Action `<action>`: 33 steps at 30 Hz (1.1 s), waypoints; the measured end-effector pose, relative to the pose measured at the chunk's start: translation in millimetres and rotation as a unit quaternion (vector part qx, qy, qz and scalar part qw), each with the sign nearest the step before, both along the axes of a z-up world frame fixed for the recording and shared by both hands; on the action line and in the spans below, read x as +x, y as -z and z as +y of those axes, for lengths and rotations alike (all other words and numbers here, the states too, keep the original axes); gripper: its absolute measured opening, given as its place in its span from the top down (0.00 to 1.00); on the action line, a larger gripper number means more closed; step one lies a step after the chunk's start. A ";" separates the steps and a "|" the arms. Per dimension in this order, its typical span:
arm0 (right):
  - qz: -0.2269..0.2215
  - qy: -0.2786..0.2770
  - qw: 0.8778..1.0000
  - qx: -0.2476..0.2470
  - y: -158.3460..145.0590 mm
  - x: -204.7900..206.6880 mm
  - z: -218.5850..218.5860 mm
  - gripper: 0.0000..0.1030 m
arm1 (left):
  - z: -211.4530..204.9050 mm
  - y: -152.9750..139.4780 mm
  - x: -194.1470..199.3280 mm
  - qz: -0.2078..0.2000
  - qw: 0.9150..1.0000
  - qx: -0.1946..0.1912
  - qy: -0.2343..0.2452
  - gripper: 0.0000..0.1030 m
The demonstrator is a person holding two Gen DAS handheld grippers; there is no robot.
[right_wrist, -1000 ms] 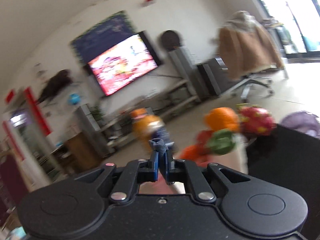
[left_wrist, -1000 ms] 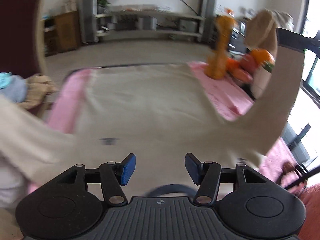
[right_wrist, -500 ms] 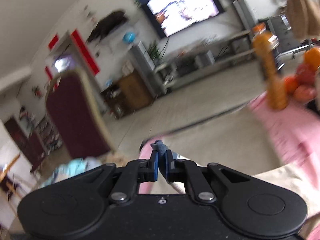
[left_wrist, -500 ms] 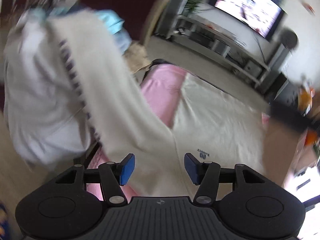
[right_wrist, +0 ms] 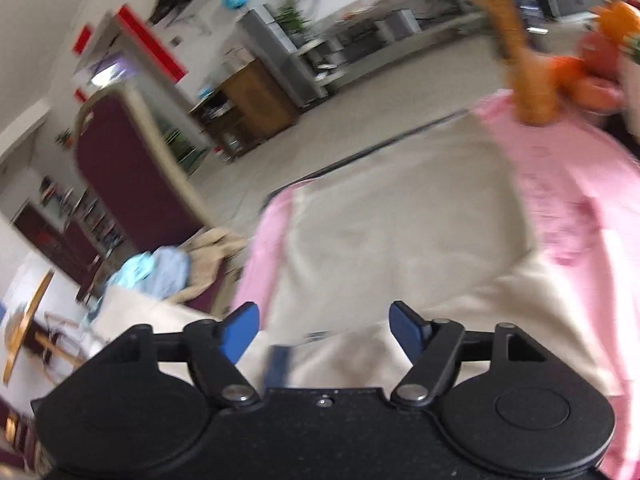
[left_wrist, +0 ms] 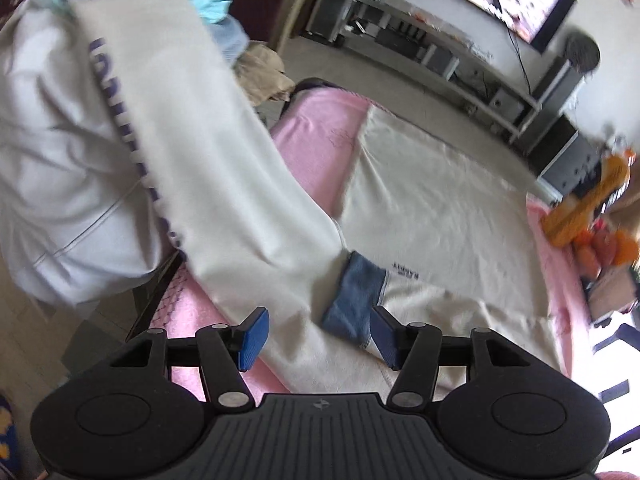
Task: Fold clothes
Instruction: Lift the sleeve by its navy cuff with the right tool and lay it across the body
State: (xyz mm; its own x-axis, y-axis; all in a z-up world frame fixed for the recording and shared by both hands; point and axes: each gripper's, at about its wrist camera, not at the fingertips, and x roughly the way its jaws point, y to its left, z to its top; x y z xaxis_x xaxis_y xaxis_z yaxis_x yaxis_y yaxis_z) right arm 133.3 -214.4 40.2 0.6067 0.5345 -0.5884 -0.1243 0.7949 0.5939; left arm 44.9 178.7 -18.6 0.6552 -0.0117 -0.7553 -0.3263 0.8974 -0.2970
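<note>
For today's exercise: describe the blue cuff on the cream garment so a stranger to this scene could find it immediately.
Start at the pink cloth that covers the table; a cream garment lies spread over it. Its long sleeve runs toward the open left gripper and ends in the blue cuff, the only dark blue band on the pale fabric.

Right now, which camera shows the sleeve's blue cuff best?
The left wrist view: the blue cuff lies sharp on the cream garment, between the open jaws of the left gripper. The right wrist view shows only a blurred blue strip close to the right gripper.
</note>
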 end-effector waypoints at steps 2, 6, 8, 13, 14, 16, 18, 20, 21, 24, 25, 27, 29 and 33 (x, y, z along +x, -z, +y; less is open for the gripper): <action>0.025 0.036 0.999 0.030 17.7 1.0 -40.5 0.26 | -10.2 1.9 4.6 0.009 1.000 0.021 0.009 0.45; 0.077 0.092 0.986 0.115 74.7 7.1 -100.3 0.25 | -25.9 7.9 16.9 0.031 0.998 0.052 0.018 0.43; 0.103 0.120 0.979 0.131 102.8 10.1 -119.5 0.29 | -29.1 9.5 24.5 0.041 0.997 0.061 0.018 0.43; 0.113 0.118 0.977 0.137 109.3 14.4 -124.7 0.65 | -31.2 4.3 49.9 0.049 0.995 0.079 0.034 0.46; 0.110 0.102 0.980 0.127 108.4 15.6 -117.7 0.65 | -32.2 3.4 55.6 0.050 0.995 0.080 0.043 0.46; 0.106 0.070 0.986 0.108 106.8 17.9 -103.7 0.65 | -39.5 8.0 68.7 0.056 0.992 0.079 0.079 0.49; 0.130 0.057 0.986 0.084 114.0 21.0 -89.1 0.65 | -49.7 21.0 80.3 0.074 0.987 0.081 0.114 0.49; 0.158 0.057 0.984 0.058 125.0 27.4 -81.2 0.65 | -59.4 37.8 88.2 0.108 0.981 0.101 0.126 0.52; 0.171 0.059 0.982 0.047 129.8 30.0 -80.0 0.65 | -64.2 47.0 92.0 0.131 0.976 0.118 0.131 0.52; 0.205 0.079 0.975 0.031 142.6 31.5 -87.0 0.74 | -67.9 58.2 94.4 0.162 0.965 0.160 0.129 0.42; 0.210 0.088 0.973 0.041 143.3 28.2 -94.1 0.80 | -64.5 58.4 93.4 0.163 0.967 0.151 0.125 0.41; 0.216 0.128 0.968 0.029 144.5 18.5 -110.5 0.96 | -58.0 57.9 92.5 0.165 0.970 0.134 0.118 0.41; 0.220 0.149 0.964 0.023 146.6 10.9 -121.7 0.98 | -57.6 55.6 89.2 0.159 0.971 0.133 0.118 0.41; 0.163 0.188 0.967 -0.058 122.9 -9.7 -123.7 0.79 | -65.3 48.7 78.4 0.136 0.970 0.152 0.129 0.46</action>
